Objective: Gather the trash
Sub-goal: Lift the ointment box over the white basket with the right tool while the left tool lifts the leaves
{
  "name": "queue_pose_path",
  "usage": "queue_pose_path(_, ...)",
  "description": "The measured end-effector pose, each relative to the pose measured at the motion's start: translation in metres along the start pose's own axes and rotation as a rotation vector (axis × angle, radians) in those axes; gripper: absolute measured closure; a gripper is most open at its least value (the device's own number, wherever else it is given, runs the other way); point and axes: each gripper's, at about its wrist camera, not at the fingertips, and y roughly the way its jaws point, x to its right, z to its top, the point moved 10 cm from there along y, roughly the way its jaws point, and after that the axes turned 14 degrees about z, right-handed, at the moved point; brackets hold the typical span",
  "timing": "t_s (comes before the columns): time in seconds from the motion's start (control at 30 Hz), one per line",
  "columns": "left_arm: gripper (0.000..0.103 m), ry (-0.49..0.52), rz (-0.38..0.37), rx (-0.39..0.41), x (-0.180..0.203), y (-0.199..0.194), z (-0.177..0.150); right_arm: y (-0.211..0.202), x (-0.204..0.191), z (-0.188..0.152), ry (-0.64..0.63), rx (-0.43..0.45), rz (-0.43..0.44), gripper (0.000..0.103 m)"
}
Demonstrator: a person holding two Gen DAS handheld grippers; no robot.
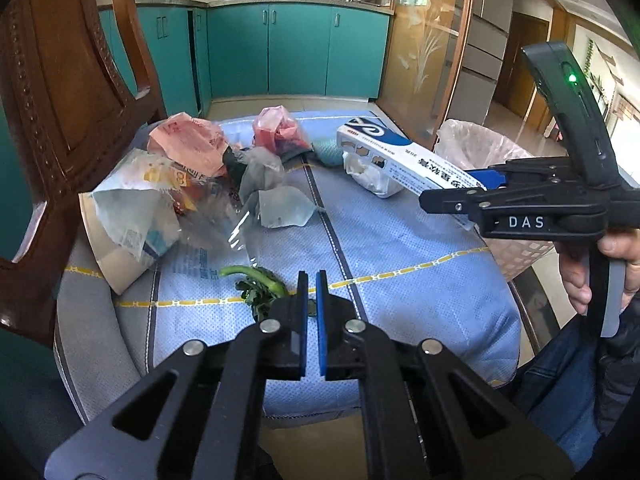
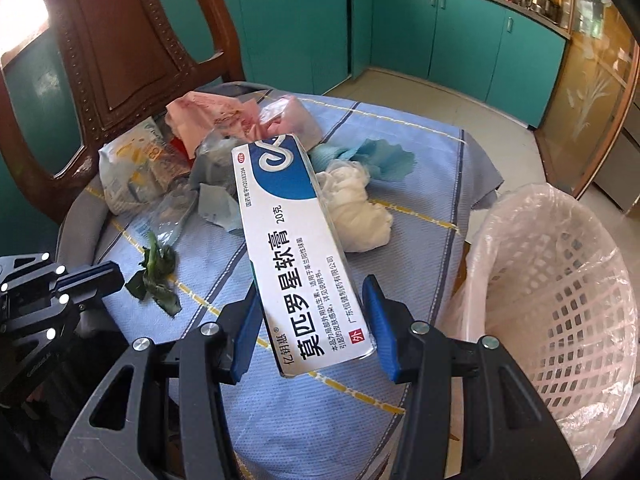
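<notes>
Teal cabinets point(image 1: 288, 48) run behind the chair point(image 1: 52, 92) whose seat wears a blue cloth point(image 1: 400, 248), strewn with rubbish. My right gripper point(image 2: 312, 328) grips a white-and-blue box point(image 2: 296, 240) at its near end, jaws spread to the box's width, pads point(image 2: 378, 320) against its long sides. Its long axis runs forward along the fingers, far end pointing at the pile and tilted left; from the left wrist the box point(image 1: 400, 156) hangs above the cloth's right edge, beside the lined basket point(image 2: 560, 280). My left gripper point(image 1: 312, 304) is nearly closed, a thin gap between the pads, holding nothing, just above a green leaf point(image 1: 256, 284). White tissue point(image 2: 356, 208), a blue scrap point(image 2: 384, 160), pink bags point(image 1: 192, 140) and wrappers point(image 1: 136, 200) lie beyond.
</notes>
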Motion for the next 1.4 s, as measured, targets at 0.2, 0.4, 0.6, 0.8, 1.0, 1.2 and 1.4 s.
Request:
queue_pose_path(0.2,0.098,-0.039,-0.020,0.012,-0.010,-0.004,0.006,-0.009,0.006,0.005,0.025,0.042,-0.009,0.053)
queue_pose_path(0.4,0.098,-0.069,-0.028,0.037,-0.020,-0.009,0.019,-0.032,0.009,0.020,0.050,0.145,0.000,0.053)
queue_pose_path(0.6,0.098,-0.069,-0.017,0.066,-0.024,-0.009,0.032,-0.074,0.030,0.035,0.102,0.273,-0.014,0.053)
queue_pose_path(0.8,0.068,0.019,0.053,-0.066,-0.022,0.021,0.007,-0.077,0.049,0.028,0.154,0.265,-0.042,0.053)
queue_pose_path(1.0,0.052,-0.014,0.067,-0.206,-0.019,0.058,-0.025,-0.060,0.029,0.026,0.102,0.219,-0.014,0.053)
queue_pose_path(1.2,0.091,0.002,0.059,-0.157,-0.016,0.053,-0.023,-0.046,0.016,0.024,0.058,0.177,-0.017,0.053)
queue_pose_path(1.4,0.092,0.002,-0.021,0.014,-0.004,0.009,0.021,-0.078,0.048,0.030,0.122,0.259,-0.087,0.053)
